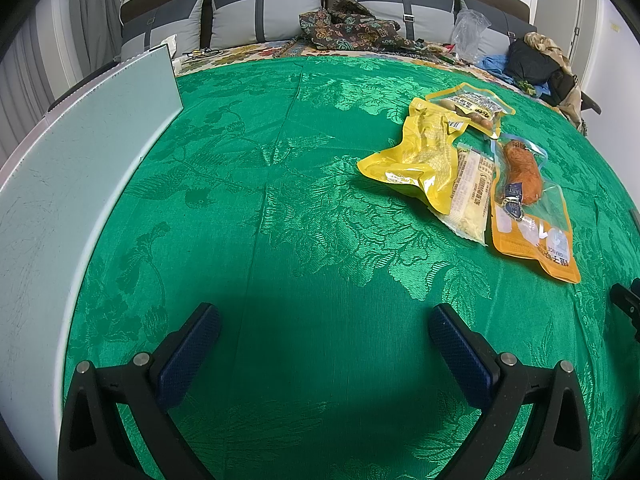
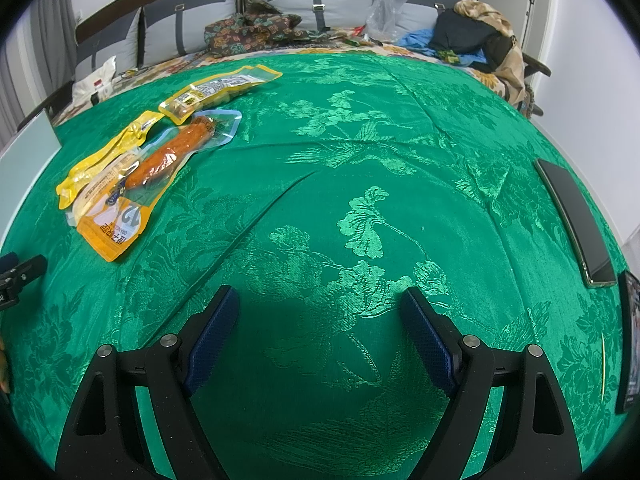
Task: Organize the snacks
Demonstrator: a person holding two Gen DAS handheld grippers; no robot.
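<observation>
Here both tools stand spread wide, with nothing between their pads, and they hover over bare green cloth that covers the desk. The left tool has only cloth just ahead of it; the right tool the same.

Further ahead and to the right of the left tool lies the snack pile, all four packs touching or overlapping. The orange sausage pouch is nearest, then the pale narrow packet, half under the crumpled yellow pouch, and the clear pack with brown balls is farthest. From the right tool the same pile sits well ahead on the left side.

To the left of the left tool lies a pale flat board; I cannot tell if it is where the snacks should go.

I judge the sorting has not begun. It seems best to take the sausage pouch first, because it is the nearest. Grip it at a flat sealed edge, come low along the cloth, and close slowly so the slippery film does not slide away or drag its neighbours.
</observation>
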